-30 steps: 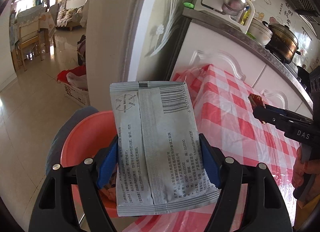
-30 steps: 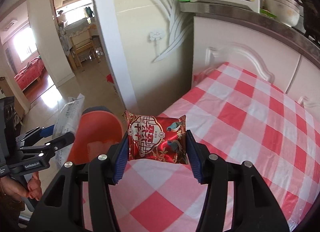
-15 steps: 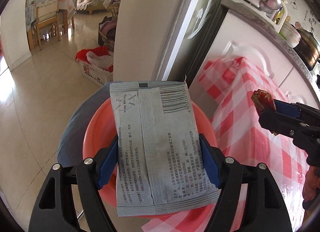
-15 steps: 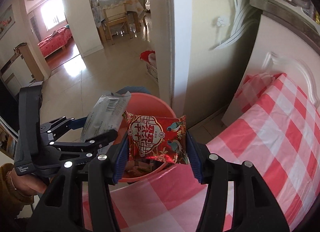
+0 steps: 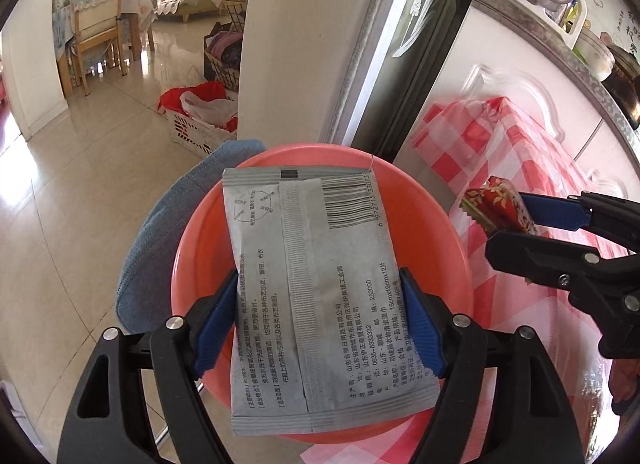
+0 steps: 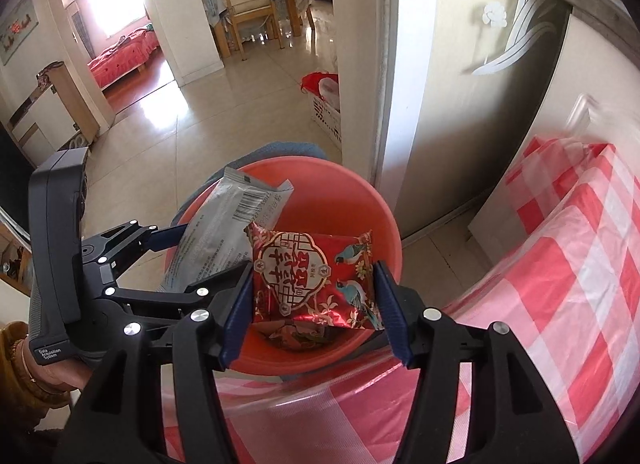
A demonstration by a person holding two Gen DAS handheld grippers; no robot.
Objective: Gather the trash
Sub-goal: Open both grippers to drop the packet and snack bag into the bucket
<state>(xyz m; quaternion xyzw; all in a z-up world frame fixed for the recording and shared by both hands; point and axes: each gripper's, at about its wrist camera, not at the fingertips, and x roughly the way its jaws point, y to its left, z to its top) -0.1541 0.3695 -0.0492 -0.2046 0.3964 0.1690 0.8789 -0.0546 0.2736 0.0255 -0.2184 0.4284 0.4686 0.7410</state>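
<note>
Kitchen doorway, checked desk (image 6: 568, 304) edge, red bin (image 6: 336, 199) just below. Left tongs (image 5: 316, 320) clamp the grey packet (image 5: 312, 288); right tongs (image 6: 314, 304) are opening around the red packet (image 6: 312, 276). I'd release right over the middle.

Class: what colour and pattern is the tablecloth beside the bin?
Red-and-white check; the tablecloth shows best in the right wrist view.

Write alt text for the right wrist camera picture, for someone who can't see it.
The right gripper, jaws opening, has a red snack packet between its fingers above an orange bin. Beside it, the left gripper holds a grey packet over the same bin, next to a red checked tablecloth.
</note>
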